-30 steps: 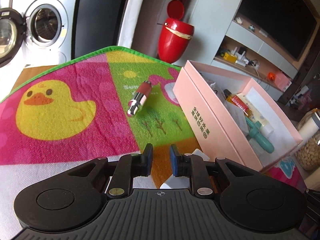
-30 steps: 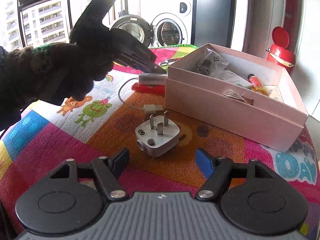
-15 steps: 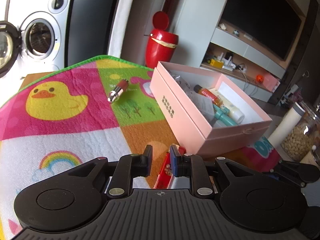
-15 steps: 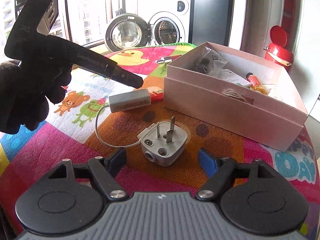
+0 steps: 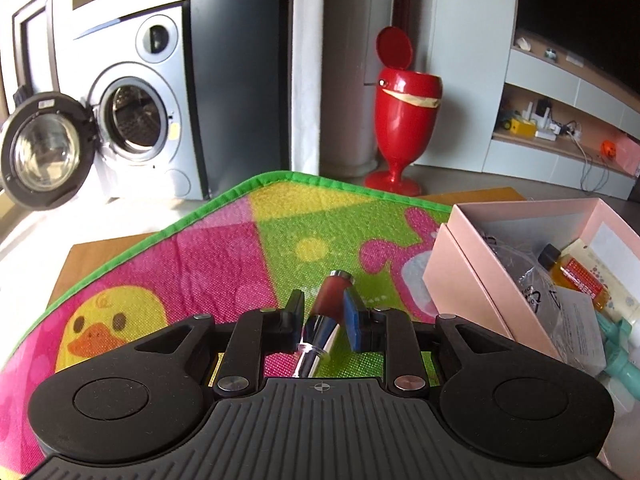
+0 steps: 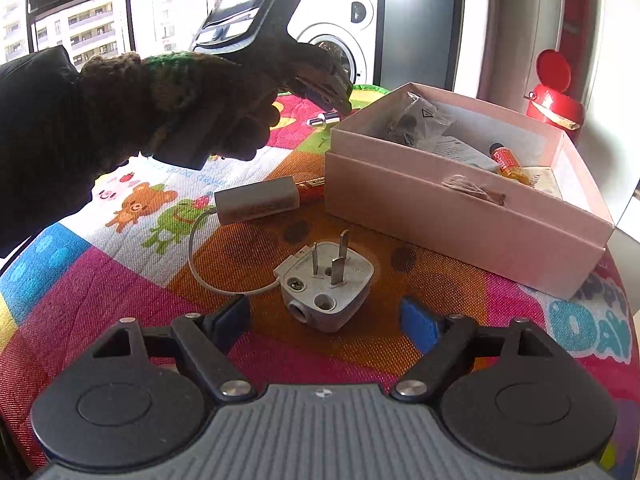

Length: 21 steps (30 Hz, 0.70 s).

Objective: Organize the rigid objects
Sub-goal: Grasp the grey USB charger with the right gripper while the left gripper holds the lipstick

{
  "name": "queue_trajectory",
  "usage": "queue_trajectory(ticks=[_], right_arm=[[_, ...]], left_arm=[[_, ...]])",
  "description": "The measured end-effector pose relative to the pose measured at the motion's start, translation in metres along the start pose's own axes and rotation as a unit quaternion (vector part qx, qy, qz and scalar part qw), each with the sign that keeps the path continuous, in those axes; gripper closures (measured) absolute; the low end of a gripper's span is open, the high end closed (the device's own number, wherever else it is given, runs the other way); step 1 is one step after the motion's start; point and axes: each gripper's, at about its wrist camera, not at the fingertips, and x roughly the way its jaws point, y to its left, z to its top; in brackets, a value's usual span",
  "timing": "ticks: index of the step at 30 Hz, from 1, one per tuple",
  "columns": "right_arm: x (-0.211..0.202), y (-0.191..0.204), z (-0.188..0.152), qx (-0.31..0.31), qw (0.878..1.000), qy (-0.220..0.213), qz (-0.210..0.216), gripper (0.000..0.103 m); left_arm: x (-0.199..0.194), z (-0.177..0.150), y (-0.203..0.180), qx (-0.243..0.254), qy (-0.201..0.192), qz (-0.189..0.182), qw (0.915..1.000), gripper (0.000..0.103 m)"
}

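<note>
- My left gripper [image 5: 323, 316] sat over the lipstick [image 5: 325, 320] on the play mat [image 5: 224, 256], jaws narrow and opening, the tube lying between the pads; couldn't see the pads pressing on it.
- Lipstick: reddish cap end pointed away from me, chrome base toward the gripper body, resting on the green patch just left of the pink box [image 5: 476, 280].
- My right gripper [image 6: 326, 320] was wide and opening, nothing between the jaws; white three-pin plug [image 6: 326, 280] lay on the mat just ahead of them, prongs up.
- White adapter block [image 6: 256, 200] with thin cable lay beyond the plug; a red item touched its far end, beside the box wall.
- Pink box was open, holding an orange bottle [image 6: 506, 158], plastic bag, papers, a teal item.
- My gloved left hand [image 6: 192, 120] held the left gripper up over the mat's far side in the right view.
- Background: washing machine [image 5: 136, 120] with door open, red bin [image 5: 404, 120].
</note>
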Motion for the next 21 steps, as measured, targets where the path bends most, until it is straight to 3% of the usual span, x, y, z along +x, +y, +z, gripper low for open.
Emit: queue_trajectory(ticks=[2,10,17,21], right_arm=[[0.0,0.0,0.001,0.0,1.0,0.0,0.001,0.019],[0.0,0.001,0.0,-0.001,1.0,0.0,0.001,0.019],[0.0,0.0,0.0,0.0,1.0,-0.001,0.001,0.019],[-0.006,0.0,0.0,-0.003,1.0,-0.015,0.002,0.019]], left_arm=[[0.01,-0.001,0.001,0.002,0.028,-0.007,0.9996,0.074],[-0.005,-0.018,0.001,0.011,0.026,-0.022,0.9994,0.078],[-0.07,-0.071,0.012,-0.028,0.014,-0.093,0.9952,0.079],[-0.122,-0.113,0.018,-0.044,0.0,-0.095,0.9945,0.079]])
